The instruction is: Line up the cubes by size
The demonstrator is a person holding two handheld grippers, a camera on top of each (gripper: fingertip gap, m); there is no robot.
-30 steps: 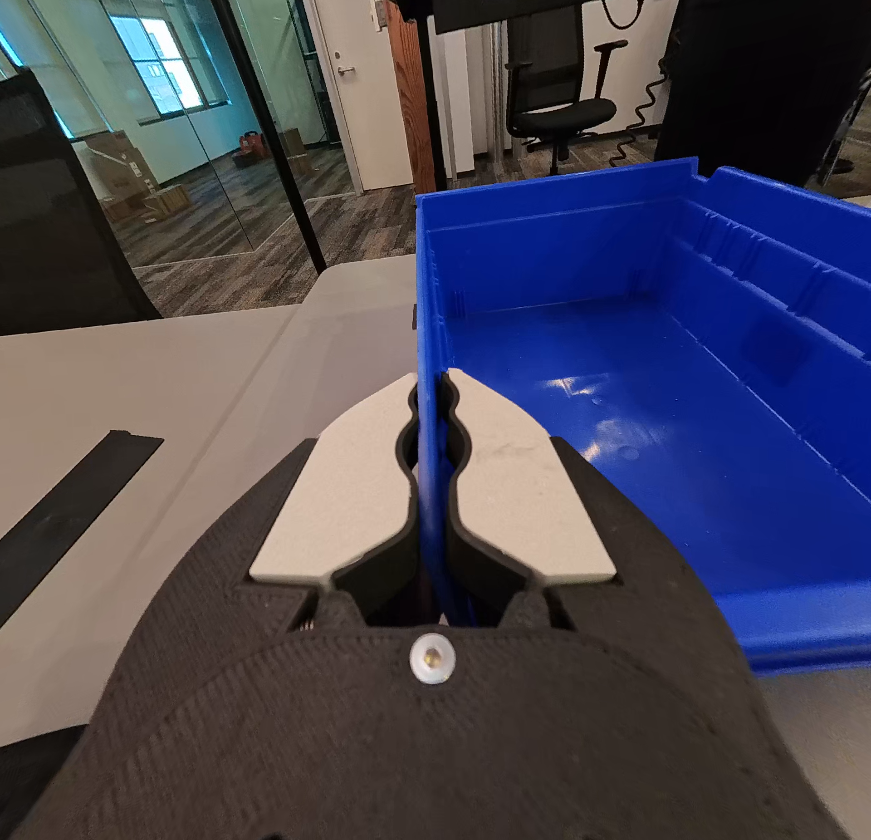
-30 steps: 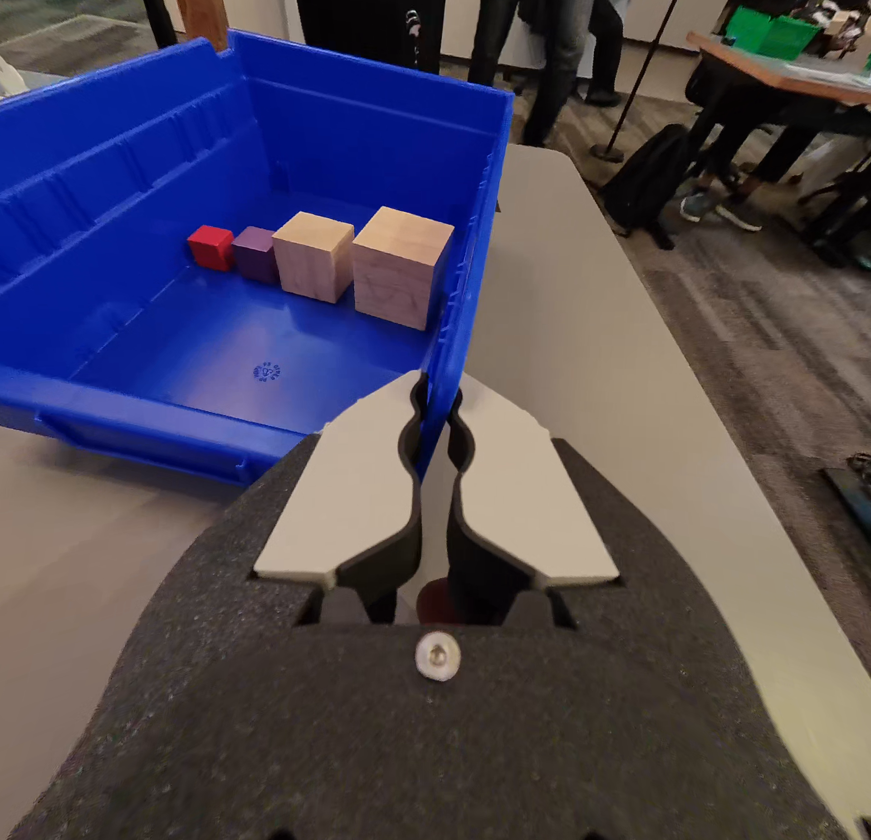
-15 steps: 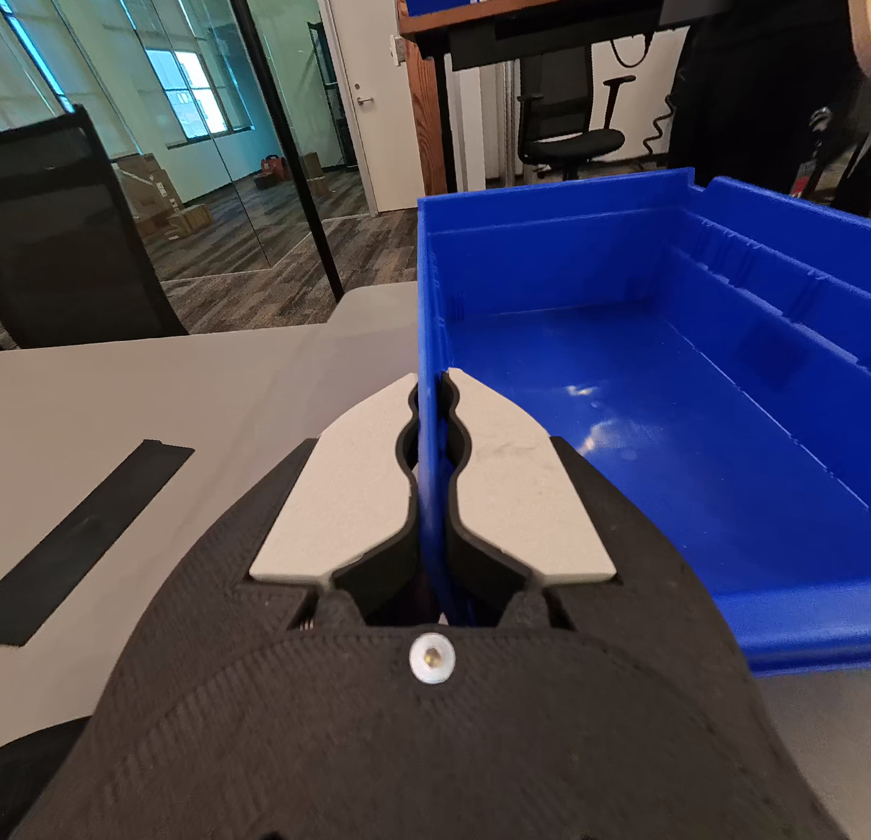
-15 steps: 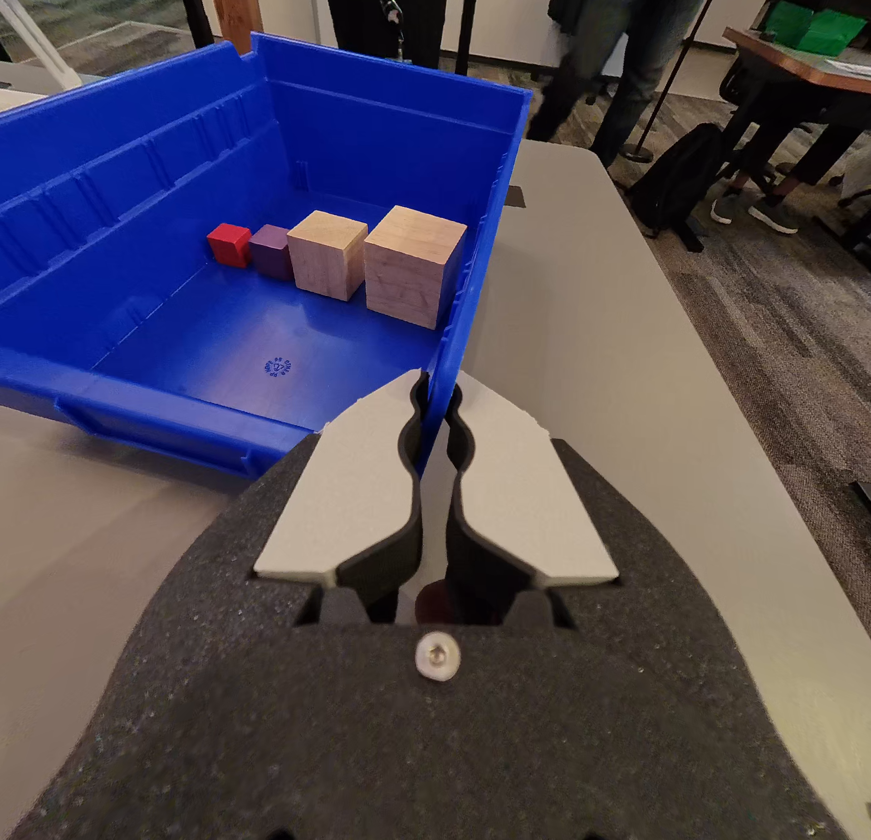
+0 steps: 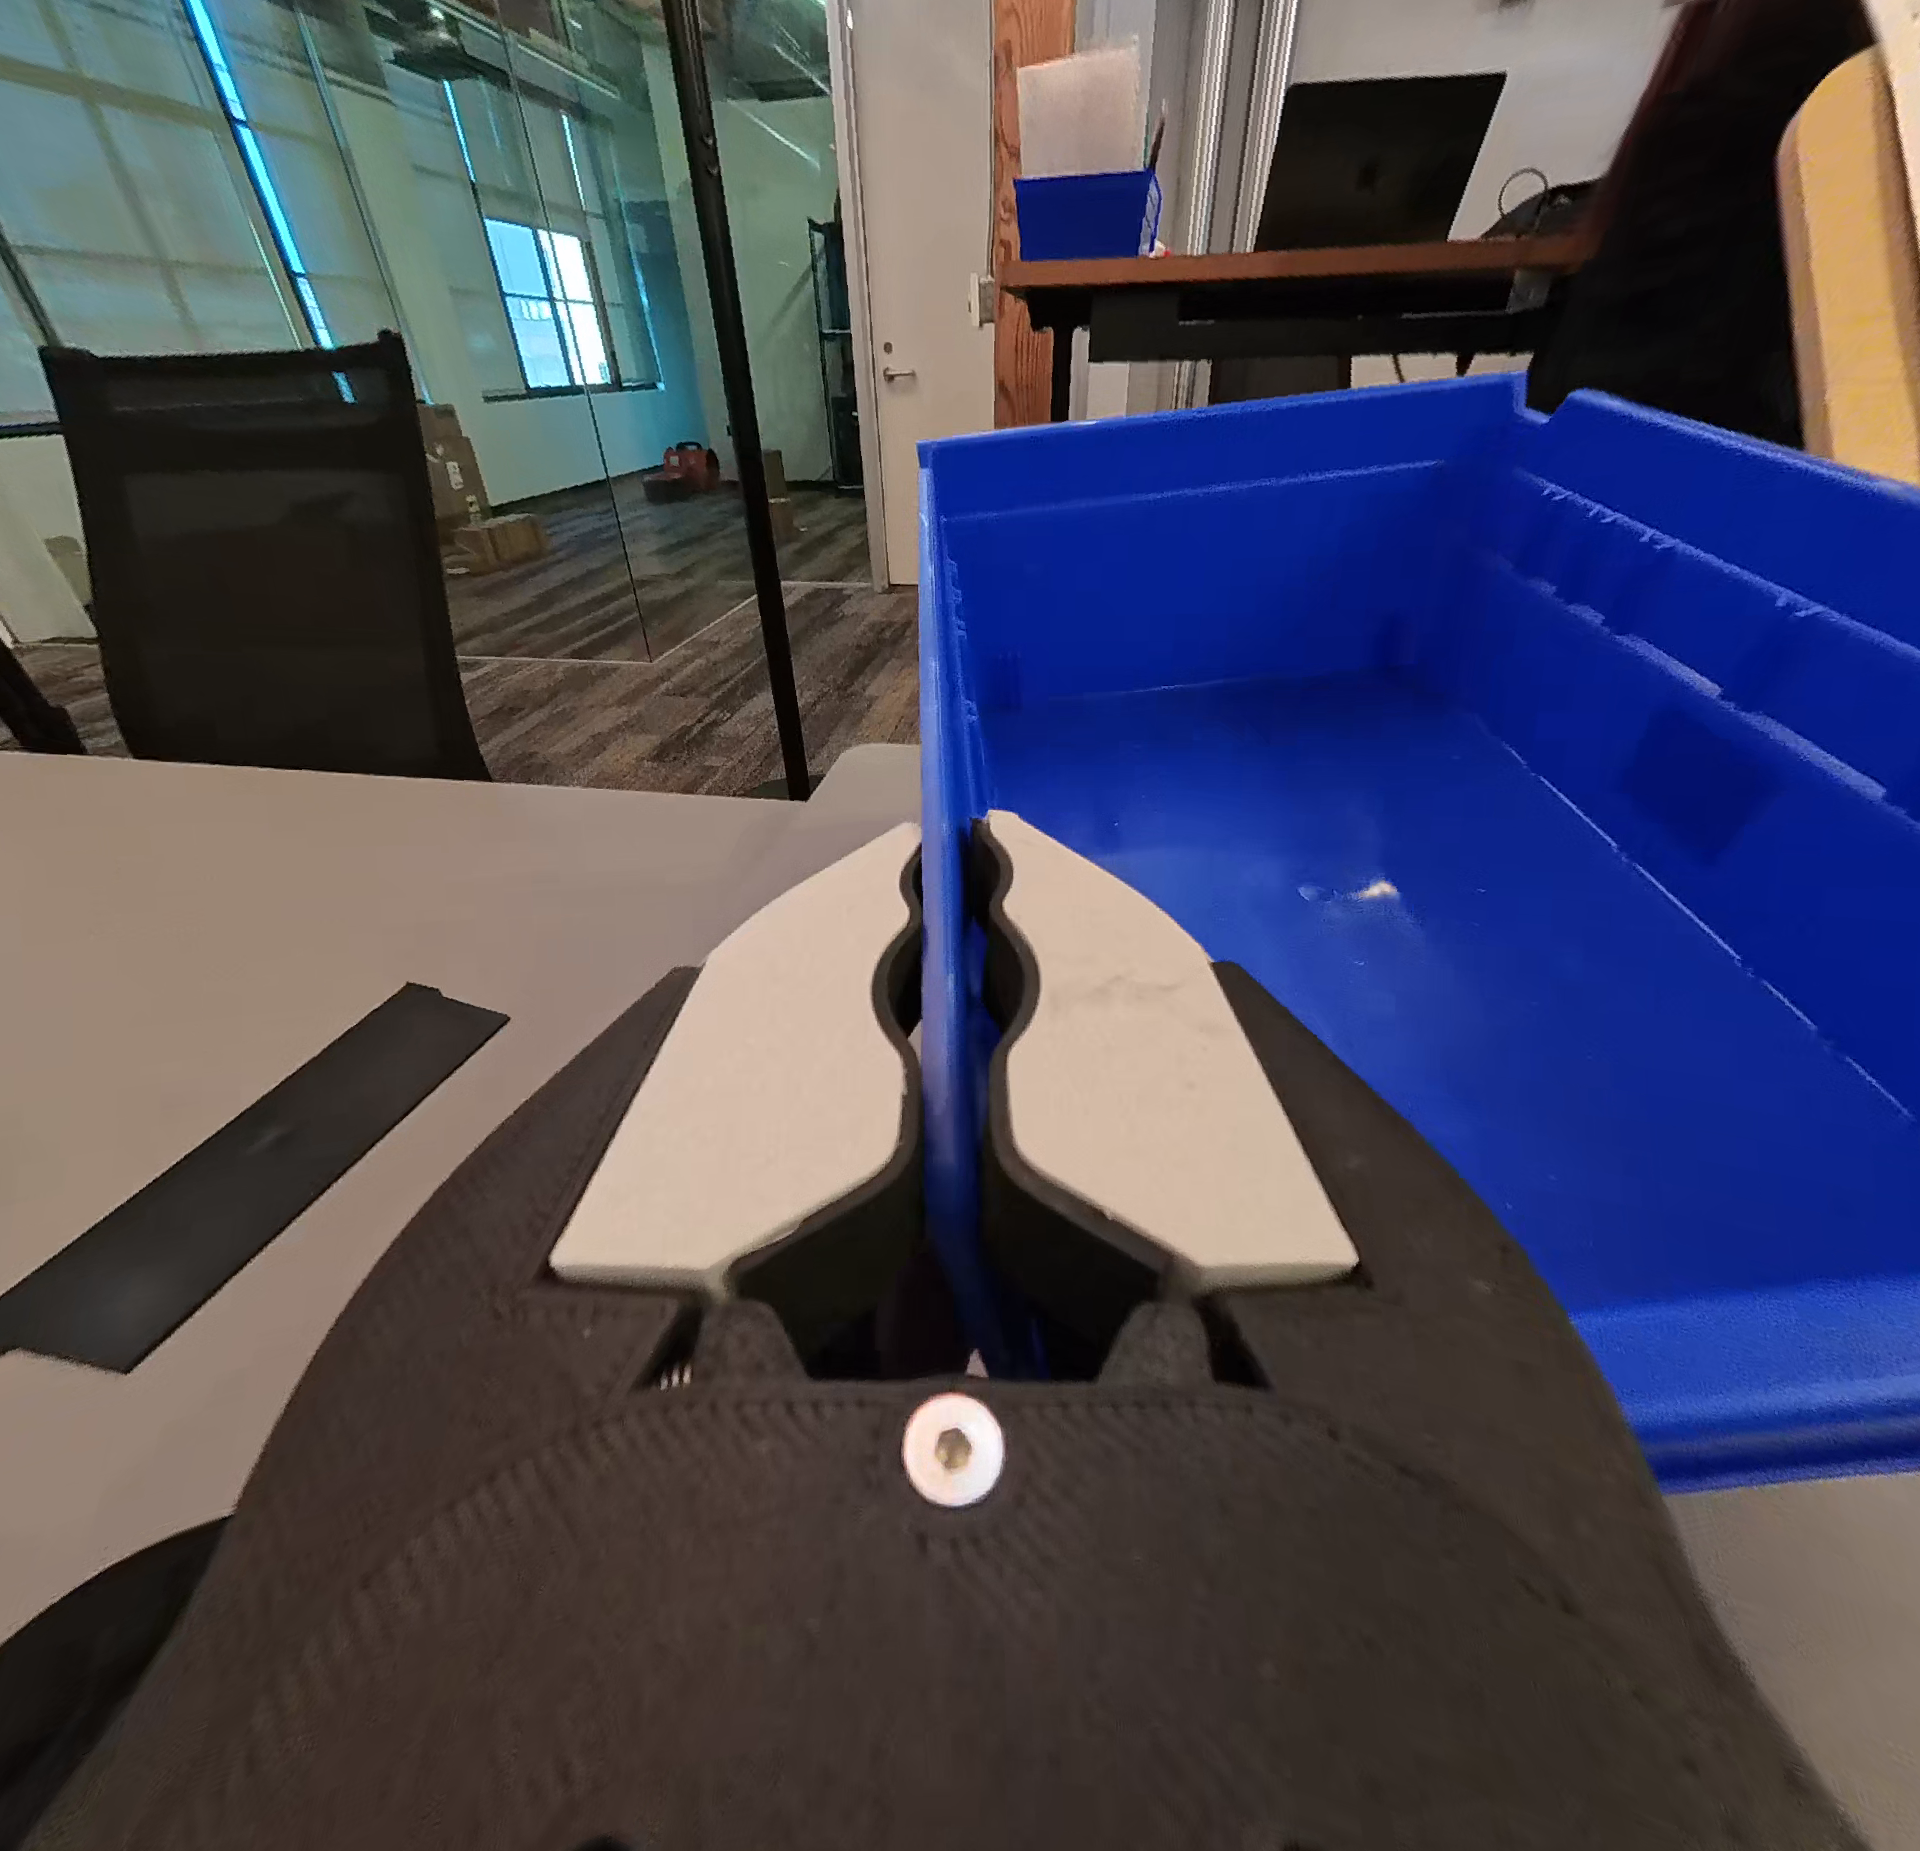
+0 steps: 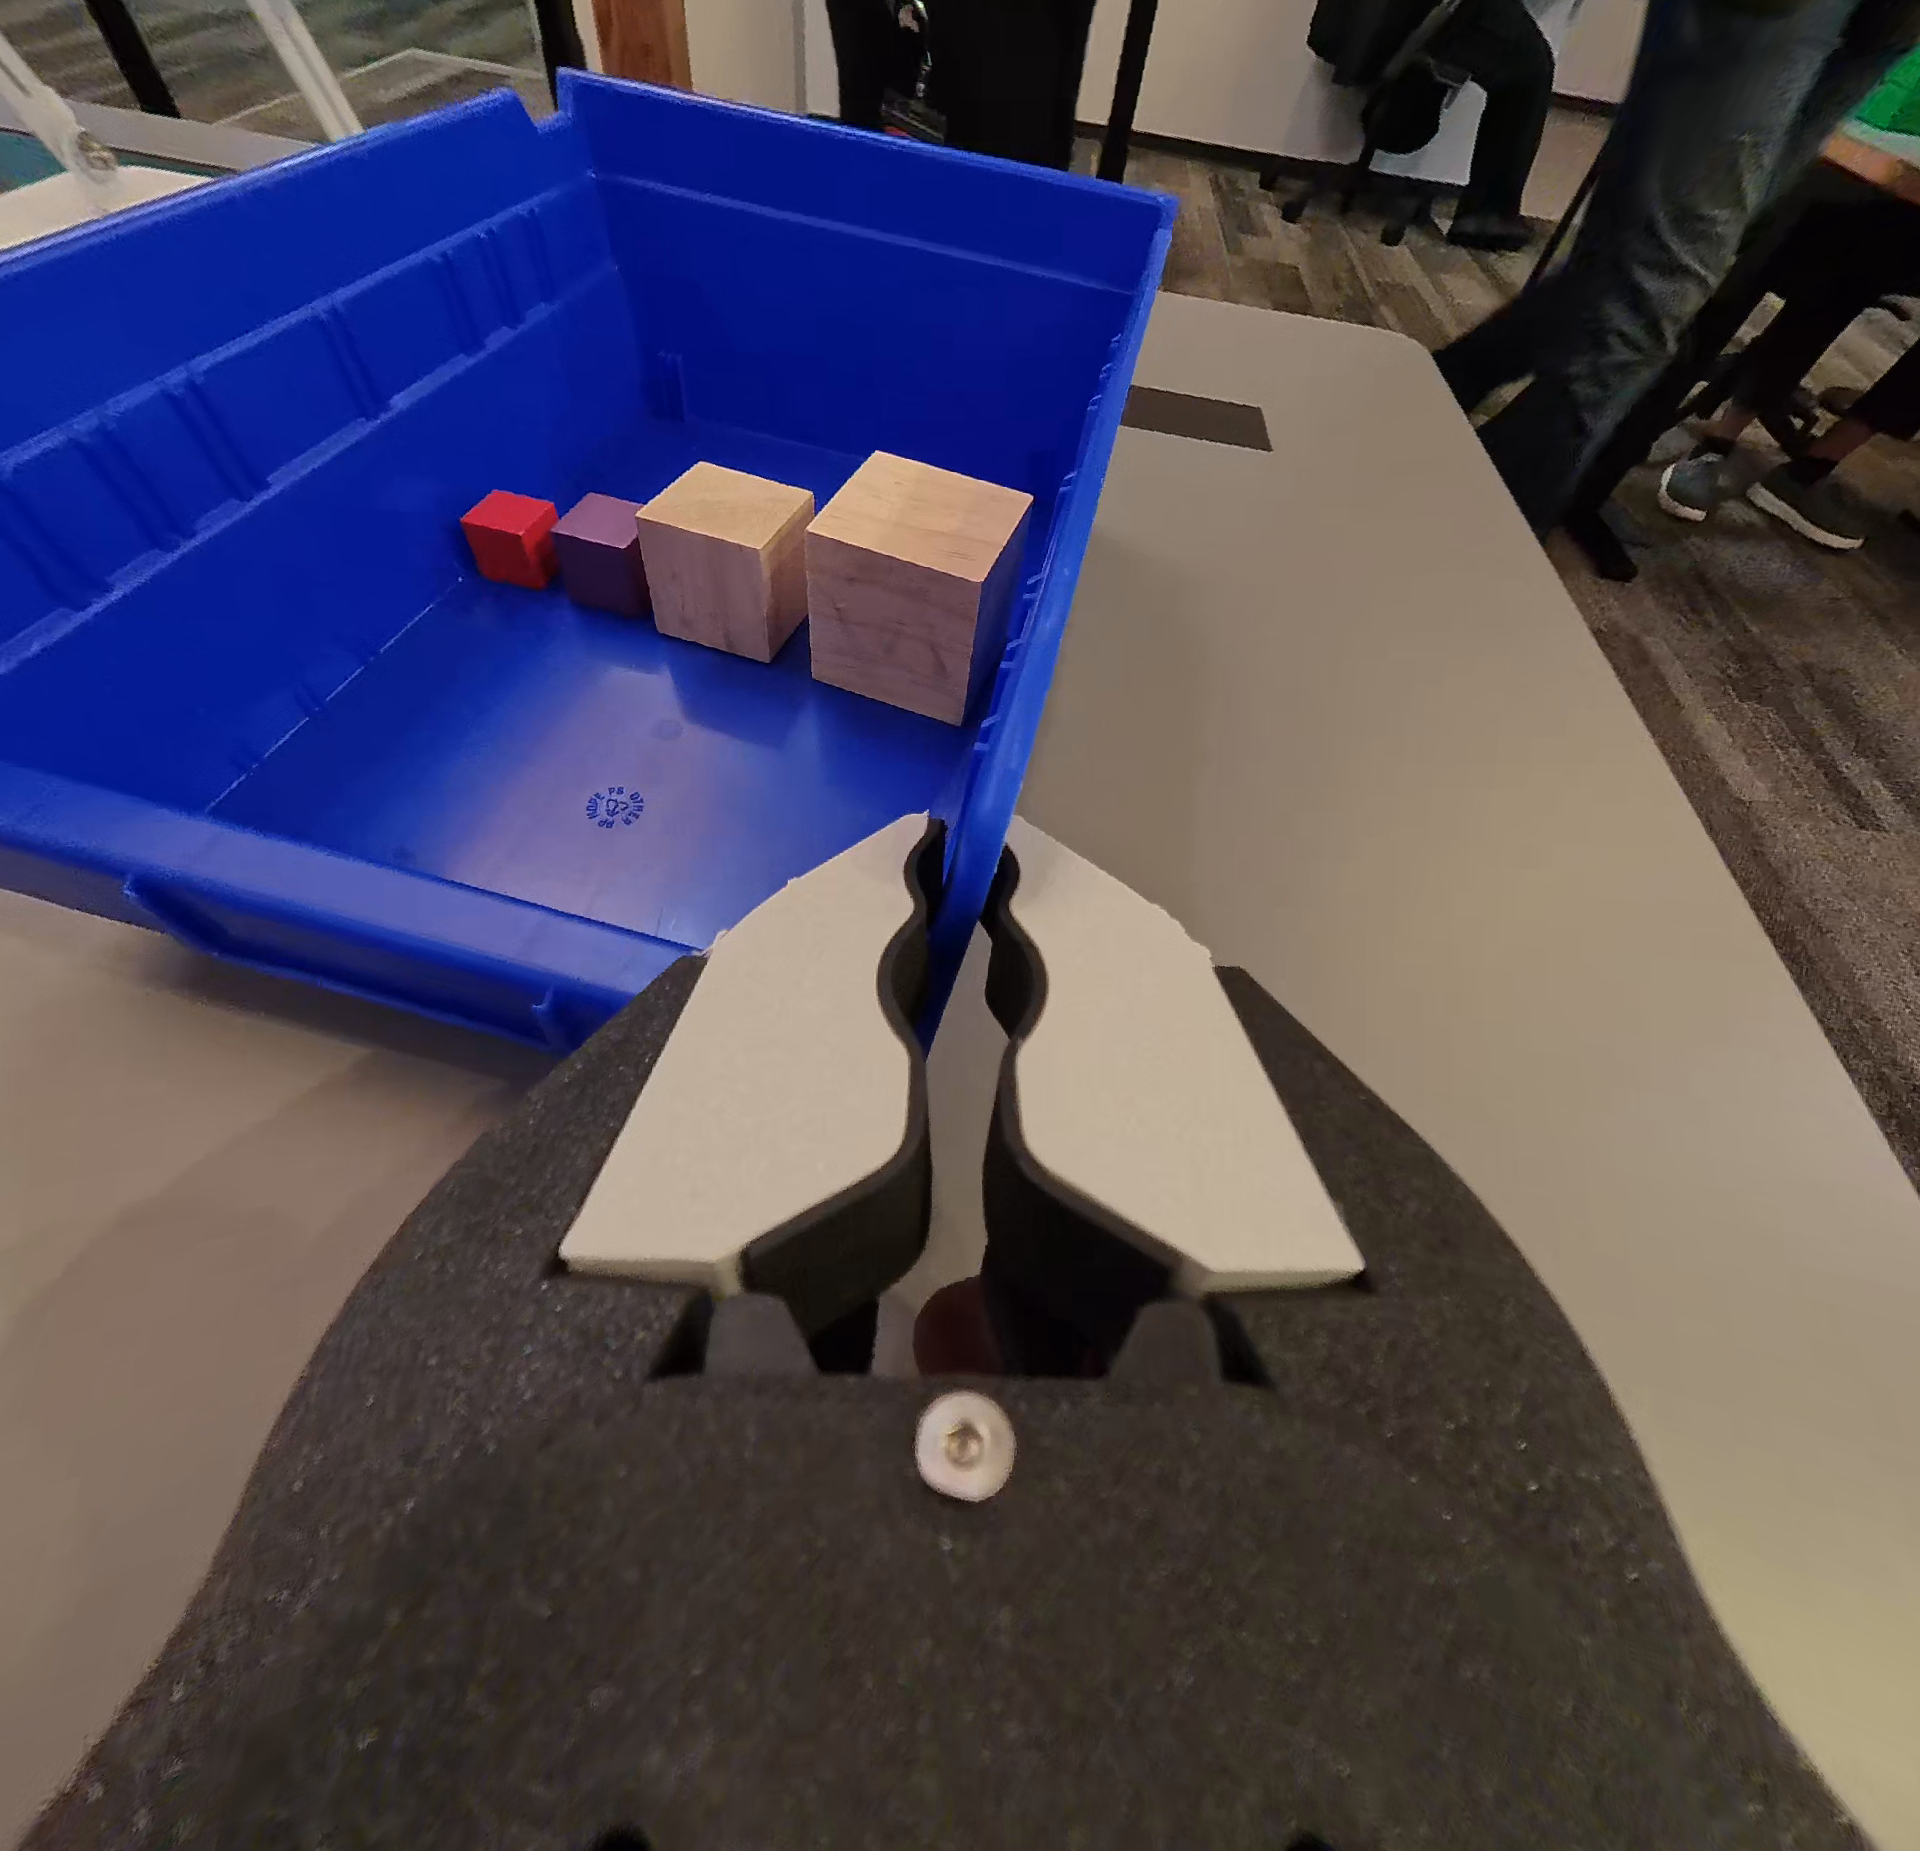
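- Left wrist view recorded the left gripper (image 5: 948, 845) clamped on the side wall of the blue bin (image 5: 1195, 565), one pad outside the wall and one inside, both pressed against the plastic.
- Right wrist view recorded the right gripper (image 6: 966, 845) pinching the opposite side wall of the same bin (image 6: 831, 274), pads bearing on either face of it.
- Bin stood on a grey table (image 6: 1403, 762), with a strip of black tape (image 5: 239, 1167) lying at 9 o'clock of the left gripper.
- Four cubes stood in a row on the bin floor at 11 o'clock of the right gripper: red cube (image 6: 509, 539), purple cube (image 6: 601, 554), smaller wooden cube (image 6: 722, 560), larger wooden cube (image 6: 909, 586).
- Sizes rose from red at the 9 o'clock end to the larger wooden cube beside the gripped wall.
- Persons' legs (image 6: 1662, 191) were in view beyond the table at 1 o'clock.
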